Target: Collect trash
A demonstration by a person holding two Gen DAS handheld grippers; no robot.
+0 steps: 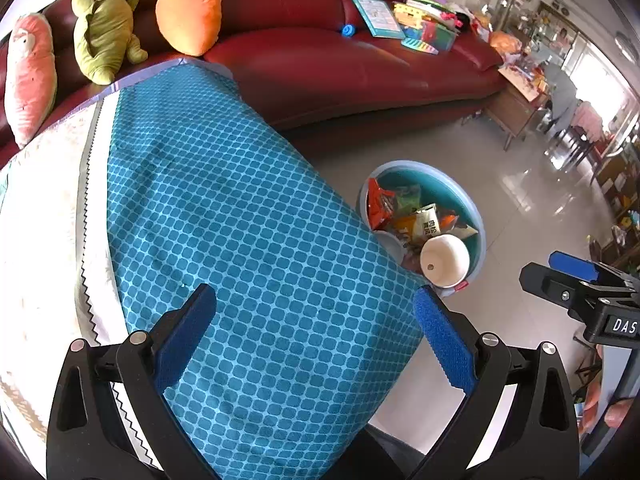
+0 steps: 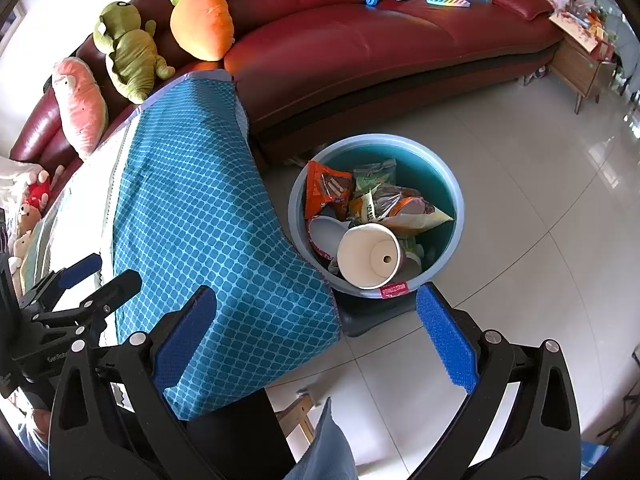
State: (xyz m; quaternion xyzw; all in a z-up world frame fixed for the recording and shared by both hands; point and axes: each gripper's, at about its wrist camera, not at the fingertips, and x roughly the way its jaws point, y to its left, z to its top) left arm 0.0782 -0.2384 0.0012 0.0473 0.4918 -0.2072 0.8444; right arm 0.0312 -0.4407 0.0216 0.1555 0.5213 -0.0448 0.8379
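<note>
Sofa [image 2: 360, 40], dark red leather, across twelve o'clock in both views, carrying plush toys toward ten and eleven and a heap of books and toys [image 1: 416, 24] toward one; none of it reads to us as trash. Table under a blue patterned cloth [image 1: 248, 240], running from ten o'clock down to six, its surface bare of litter wherever we can see it. Bin [image 2: 452, 200], pale blue rim and teal inside, on the tiled floor just beside the table's corner, at centre in the right wrist view and at three o'clock in the left. Trash, all of it inside the bin: an orange snack bag [image 2: 326, 192], assorted wrappers, and a white paper cup [image 2: 368, 256] lying on its side at the top of the pile, close to the near rim. Left gripper [image 1: 316, 332], jaws spread wide and holding nothing, over the cloth. Right gripper [image 2: 316, 336], jaws likewise wide and empty, over the table corner and floor at six o'clock of the bin. Risks, as we judge them: the cup sits high and loose, so a knock to the rim could roll it out; a finger snagging the draped cloth near the bin could drag the cloth. View differences: the right wrist view looks almost straight into the bin, showing its full contents and a red label [image 2: 394, 290] at the rim, plus small plush figures at nine o'clock; the left wrist view shows the bin partly cut off by the table edge, but takes in more of the room beyond at two o'clock.
</note>
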